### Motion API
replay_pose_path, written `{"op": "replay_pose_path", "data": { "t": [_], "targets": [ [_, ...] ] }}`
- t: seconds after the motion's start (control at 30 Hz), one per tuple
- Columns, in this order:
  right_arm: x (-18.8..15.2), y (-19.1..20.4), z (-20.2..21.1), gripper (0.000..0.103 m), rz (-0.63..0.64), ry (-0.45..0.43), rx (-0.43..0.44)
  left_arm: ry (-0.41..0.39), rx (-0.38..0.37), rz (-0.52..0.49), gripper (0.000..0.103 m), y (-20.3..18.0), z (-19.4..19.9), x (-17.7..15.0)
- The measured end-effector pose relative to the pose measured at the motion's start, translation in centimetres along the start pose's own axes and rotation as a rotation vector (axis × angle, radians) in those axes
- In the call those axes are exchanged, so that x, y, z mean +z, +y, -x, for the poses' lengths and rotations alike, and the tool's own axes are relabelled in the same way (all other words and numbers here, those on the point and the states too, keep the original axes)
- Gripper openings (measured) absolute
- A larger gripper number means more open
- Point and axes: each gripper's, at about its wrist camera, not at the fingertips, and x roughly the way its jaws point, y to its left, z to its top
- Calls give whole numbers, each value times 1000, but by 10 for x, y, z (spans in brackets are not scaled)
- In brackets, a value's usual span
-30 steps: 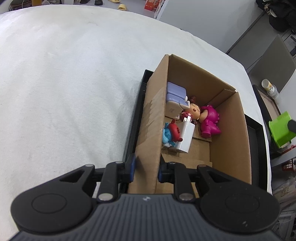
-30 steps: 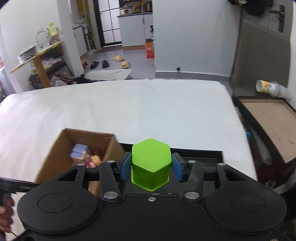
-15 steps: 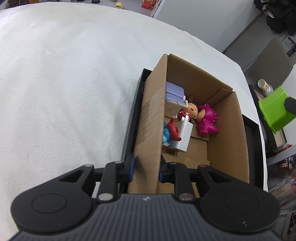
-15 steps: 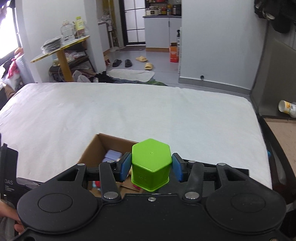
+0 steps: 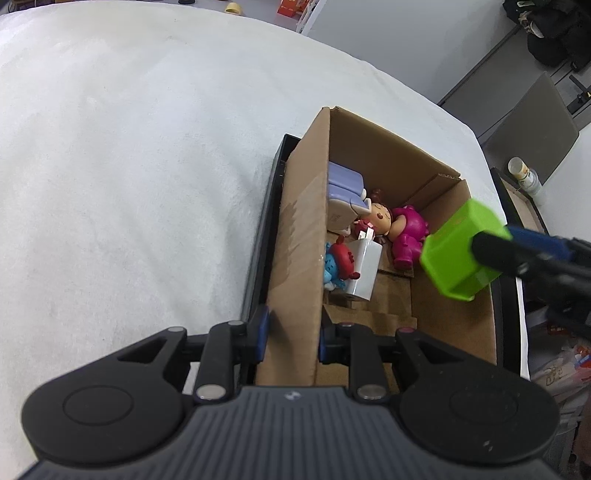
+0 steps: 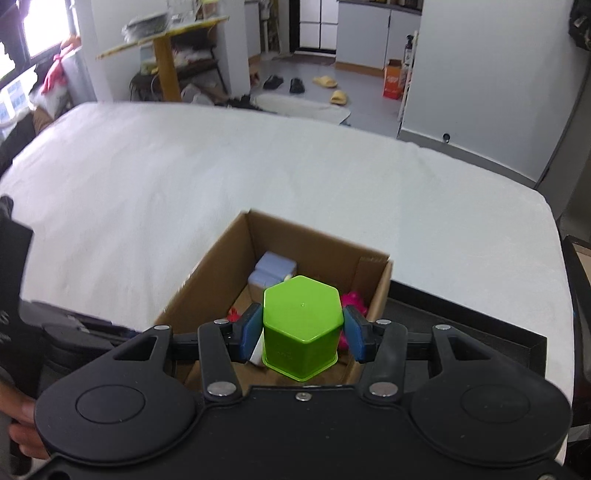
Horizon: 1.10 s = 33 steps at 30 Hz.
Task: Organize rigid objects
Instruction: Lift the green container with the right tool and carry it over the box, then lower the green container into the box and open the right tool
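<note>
White bed [image 6: 258, 155], grey floor [image 6: 325, 66] w/ slippers [image 6: 339, 97], bright window [image 6: 33, 33].

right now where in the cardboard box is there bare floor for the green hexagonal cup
Free: the bare floor of the cardboard box at its near end, between the white charger and the wall clamped by the left gripper. Crowded: the far end, with the pink doll, blue figure and lavender case.

L gripper [image 5: 291, 338] pinches box wall [image 5: 295, 258]; green cup [image 5: 460, 251] overhead.

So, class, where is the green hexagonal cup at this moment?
The green hexagonal cup is clamped in the right gripper, above the open cardboard box, on the pink doll's side in the left wrist view.
</note>
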Motion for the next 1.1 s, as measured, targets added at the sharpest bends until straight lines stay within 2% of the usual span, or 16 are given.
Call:
{"op": "replay_pose_path", "data": {
  "t": [0.4,0.77,0.9,1.1],
  "targets": [
    [-10,29,-26,47,156,81,-70,2,-17,3,24,4,0,1],
    [-13,37,-41,48,203,116,-122,1,-19,4,24,3,1,0],
    [-15,32,-28,49,187,93,-94,-3,-23,3,25,4,2,1],
    [-20,17,-2,49,146,68,-112,-21,-13,-6,25,2,3,2]
  ]
}}
